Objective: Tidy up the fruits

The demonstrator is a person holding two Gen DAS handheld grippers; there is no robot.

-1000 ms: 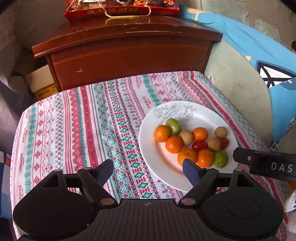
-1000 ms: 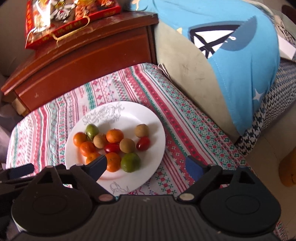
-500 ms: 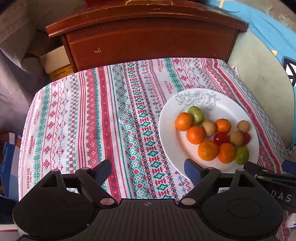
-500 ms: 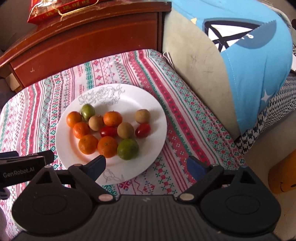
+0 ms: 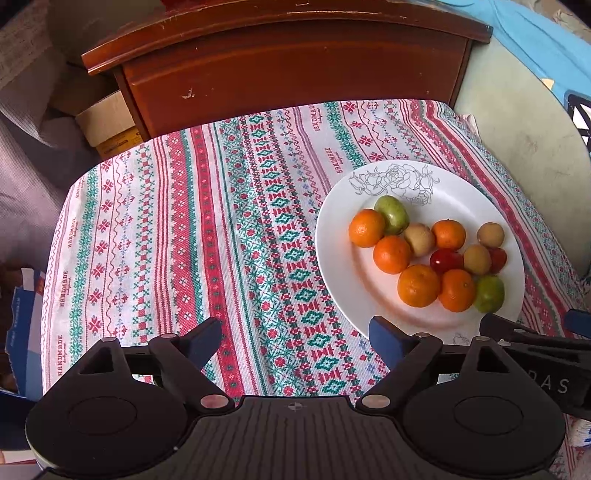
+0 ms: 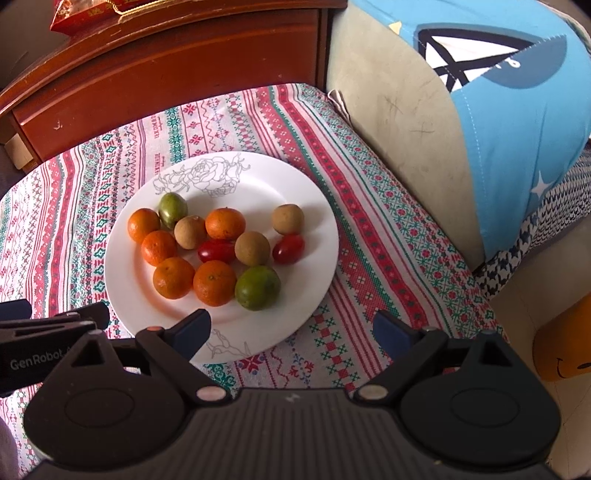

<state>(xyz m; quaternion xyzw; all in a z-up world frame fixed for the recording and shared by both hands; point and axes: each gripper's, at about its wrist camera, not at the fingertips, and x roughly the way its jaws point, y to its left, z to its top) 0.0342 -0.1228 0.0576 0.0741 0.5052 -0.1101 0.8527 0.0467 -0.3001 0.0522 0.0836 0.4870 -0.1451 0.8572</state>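
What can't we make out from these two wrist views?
- Near rim of the plate: in both views, hidden behind the gripper fingers.
- Red packet on the cabinet: cut off by the top edge in the right wrist view, out of frame in the left.
- Where sorted fruit should go: no bowl or second dish in either view.
- Orange object: right wrist view, cut by the right edge.

The fruits lie clustered on the plate, which sits on the tablecloth before the cabinet.
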